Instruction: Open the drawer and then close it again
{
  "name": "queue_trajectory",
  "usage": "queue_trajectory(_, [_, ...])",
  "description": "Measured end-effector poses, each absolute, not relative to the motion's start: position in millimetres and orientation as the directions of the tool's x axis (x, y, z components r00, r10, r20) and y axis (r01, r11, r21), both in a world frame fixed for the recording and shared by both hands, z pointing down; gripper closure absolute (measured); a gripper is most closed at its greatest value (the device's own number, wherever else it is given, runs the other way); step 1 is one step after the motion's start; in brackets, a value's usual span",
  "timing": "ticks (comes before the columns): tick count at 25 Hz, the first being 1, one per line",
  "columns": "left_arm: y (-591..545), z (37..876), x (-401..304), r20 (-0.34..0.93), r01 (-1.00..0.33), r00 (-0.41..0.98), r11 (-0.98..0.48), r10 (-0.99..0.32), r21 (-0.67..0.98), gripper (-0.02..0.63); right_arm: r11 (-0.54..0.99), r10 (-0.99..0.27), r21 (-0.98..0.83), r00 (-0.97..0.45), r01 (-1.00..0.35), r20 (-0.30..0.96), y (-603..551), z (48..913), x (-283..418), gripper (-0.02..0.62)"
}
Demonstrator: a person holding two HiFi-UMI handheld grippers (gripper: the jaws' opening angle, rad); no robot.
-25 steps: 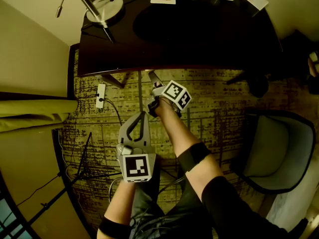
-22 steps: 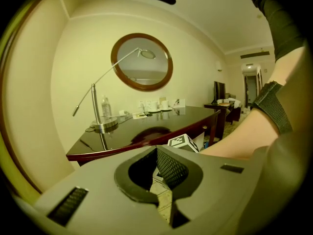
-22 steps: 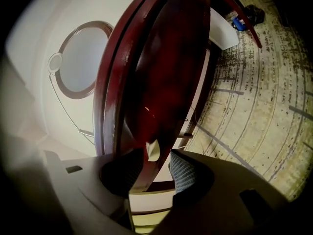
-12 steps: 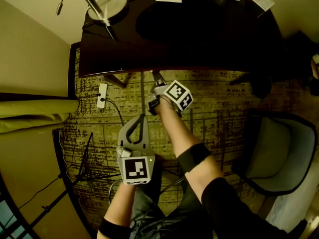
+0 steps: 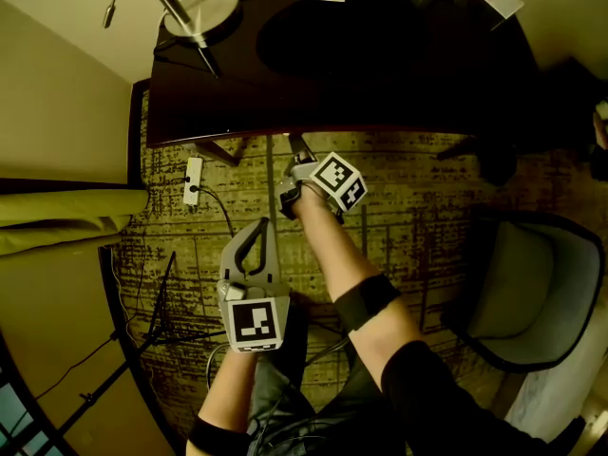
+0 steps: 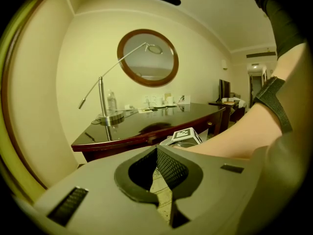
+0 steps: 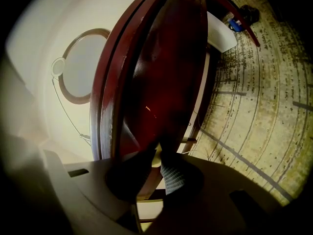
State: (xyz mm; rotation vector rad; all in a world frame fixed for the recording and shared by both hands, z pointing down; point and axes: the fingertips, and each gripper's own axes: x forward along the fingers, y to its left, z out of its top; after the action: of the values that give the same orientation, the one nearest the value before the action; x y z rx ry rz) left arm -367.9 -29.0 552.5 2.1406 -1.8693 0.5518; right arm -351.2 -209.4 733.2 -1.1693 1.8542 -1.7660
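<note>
Right gripper [image 5: 297, 150]: jaws have just been closing and now pinch the small pale knob [image 7: 156, 157] of the drawer [image 7: 166, 72]. The drawer's glossy dark-red wooden front lies directly ahead, under the bench [image 5: 380, 74] edge. Left gripper [image 5: 263, 228]: closed, empty, behind it over patterned carpet [image 5: 427, 207]. Neither has shifted noticeably since a second ago.
</note>
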Motion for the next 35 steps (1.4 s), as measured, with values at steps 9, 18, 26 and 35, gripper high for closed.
queue_trajectory(9, [-20.3,549.5,-364.7,0.434,-0.989,0.100,-0.137,-0.895,-0.056,0.600,-0.091,-0.716,-0.937,-0.632,-0.337,0.297,-194.3,731.4,-348.3,0.523])
queue_trajectory(18, [-4.6,537.4,-353.7,0.428,-0.989,0.101,-0.139,-0.898,-0.058,0.600,-0.117,-0.694,-0.931,-0.642,-0.346,0.325,-154.0,730.5,-339.0,0.523])
queue_trajectory(26, [12.4,522.9,-350.6,0.427,-0.992,0.090,-0.121,-0.900,-0.047,0.600,-0.128,-0.667,-0.928,-0.662,-0.351,0.343,-94.0,730.3,-326.1,0.522])
queue_trajectory(35, [25.0,512.4,-339.5,0.424,-0.989,0.106,-0.141,-0.899,-0.051,0.600,-0.108,-0.633,-0.924,-0.691,-0.368,0.349,-22.7,726.9,-312.5,0.517])
